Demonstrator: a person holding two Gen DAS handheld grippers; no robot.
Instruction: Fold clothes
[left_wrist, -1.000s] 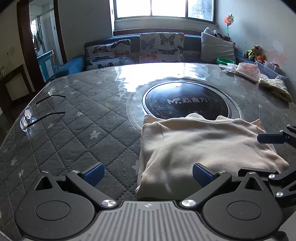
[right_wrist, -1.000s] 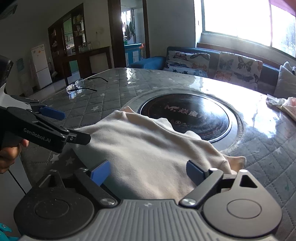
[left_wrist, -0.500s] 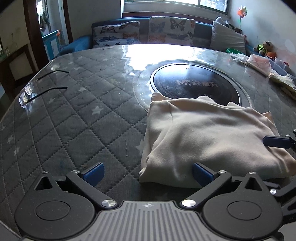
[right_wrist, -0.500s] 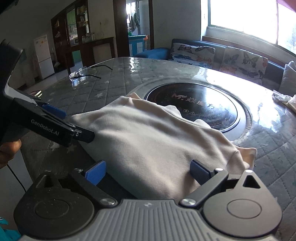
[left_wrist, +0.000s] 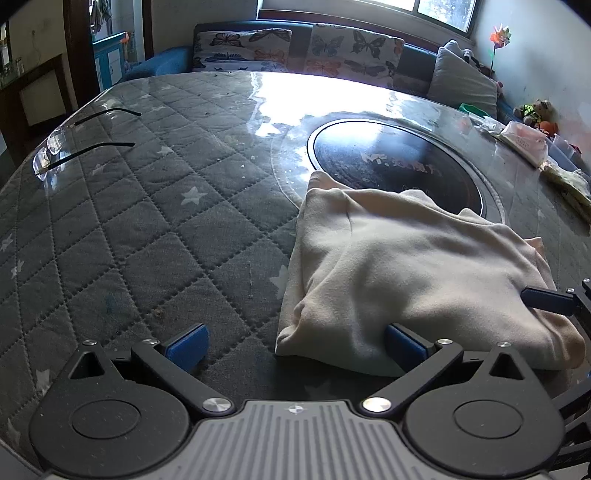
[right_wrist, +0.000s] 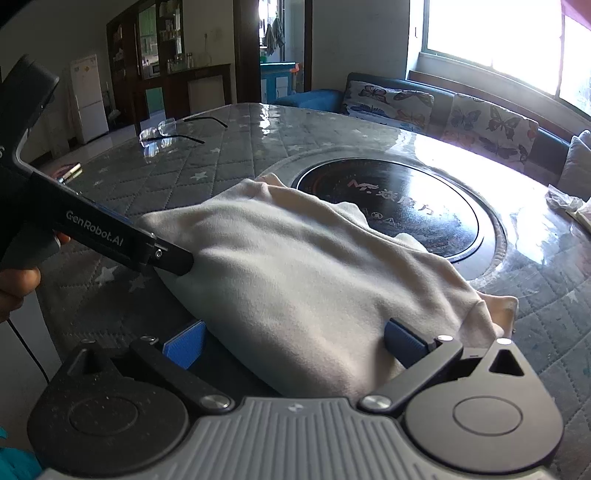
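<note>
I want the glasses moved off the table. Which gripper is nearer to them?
Left. The left gripper sits at the cloth's near corner on the glasses' side; the right gripper is across the cloth.

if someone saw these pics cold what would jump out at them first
Probably the cream garment, folded into a thick bundle at the near edge of the quilted grey star-print table, its far edge lapping onto the round black cooktop set in the middle. Next, the two grippers at its near side: the left gripper and the right gripper, both wide open. A pair of glasses lies alone at the far left.
</note>
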